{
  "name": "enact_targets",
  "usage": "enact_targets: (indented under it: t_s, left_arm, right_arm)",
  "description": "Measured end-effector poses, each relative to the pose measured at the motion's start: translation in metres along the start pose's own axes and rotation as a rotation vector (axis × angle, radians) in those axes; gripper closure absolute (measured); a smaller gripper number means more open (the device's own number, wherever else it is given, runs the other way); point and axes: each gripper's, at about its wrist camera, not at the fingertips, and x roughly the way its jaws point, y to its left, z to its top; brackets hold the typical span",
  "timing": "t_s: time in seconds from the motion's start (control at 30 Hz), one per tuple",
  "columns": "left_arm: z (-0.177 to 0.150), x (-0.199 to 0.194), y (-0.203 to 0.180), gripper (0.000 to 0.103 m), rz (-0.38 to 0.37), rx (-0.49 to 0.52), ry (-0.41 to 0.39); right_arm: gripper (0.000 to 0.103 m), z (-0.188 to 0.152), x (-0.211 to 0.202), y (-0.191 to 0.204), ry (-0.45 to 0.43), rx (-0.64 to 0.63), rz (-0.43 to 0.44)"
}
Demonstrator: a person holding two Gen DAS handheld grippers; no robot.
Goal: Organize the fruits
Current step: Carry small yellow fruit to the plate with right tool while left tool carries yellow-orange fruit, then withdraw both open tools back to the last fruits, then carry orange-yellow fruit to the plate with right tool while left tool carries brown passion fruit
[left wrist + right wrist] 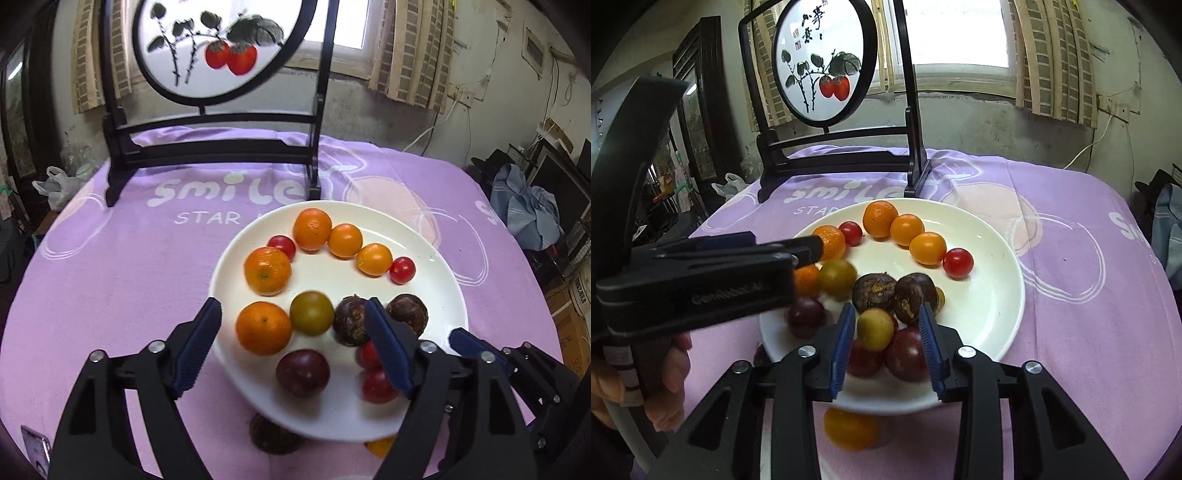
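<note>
Two hand-held grippers hover over the near edge of a white plate [424, 258] of mixed fruits [312, 229] on a purple-clothed worktop [110, 266]. Left gripper [291, 314]: jaws wide, gripping nothing, above an orange and a green tomato. Right gripper [888, 314]: jaws narrow, either side of a yellow tomato [875, 328], not clearly pressing it.

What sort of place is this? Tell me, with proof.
Probably a lived-in home room: a table under a purple printed cloth, a curtained window, and a round painted screen in a dark wooden stand.
</note>
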Motion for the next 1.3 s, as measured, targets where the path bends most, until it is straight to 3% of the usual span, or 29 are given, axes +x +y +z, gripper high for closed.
enact_targets:
  t_s: [0.17, 0.37, 0.63, 0.77, 1.1, 1.2, 1.3]
  left_arm:
    - [-0.022, -0.033, 0.008, 0.019, 0.014, 0.000, -0.030]
    - [-0.069, -0.064, 0.013, 0.012, 0.034, 0.012, -0.045]
    - [-0.121, -0.053, 0.028, 0.010, 0.055, -0.016, 0.031]
    - [-0.128, -0.039, 0.043, 0.010, 0.072, -0.040, 0.059]
    - [-0.128, -0.034, 0.053, 0.010, 0.017, -0.052, 0.076]
    - [-0.128, -0.032, 0.049, 0.010, 0.030, -0.030, 0.071]
    - [-0.129, -0.030, 0.049, 0.010, 0.048, -0.025, 0.068]
  right_arm:
    - [0.063, -0.019, -0.026, 0.001, 0.012, -0.013, -0.004]
    - [0.053, -0.051, -0.047, 0.005, 0.037, -0.022, -0.020]
    - [0.052, -0.079, -0.031, 0.029, 0.132, -0.069, -0.041]
    - [0.052, -0.081, -0.015, 0.043, 0.159, -0.094, -0.057]
    - [0.051, -0.072, 0.019, 0.038, 0.183, -0.039, -0.101]
    - [0.061, -0.069, 0.020, 0.038, 0.176, -0.037, -0.107]
    - [0.061, -0.069, 0.017, 0.038, 0.180, -0.031, -0.127]
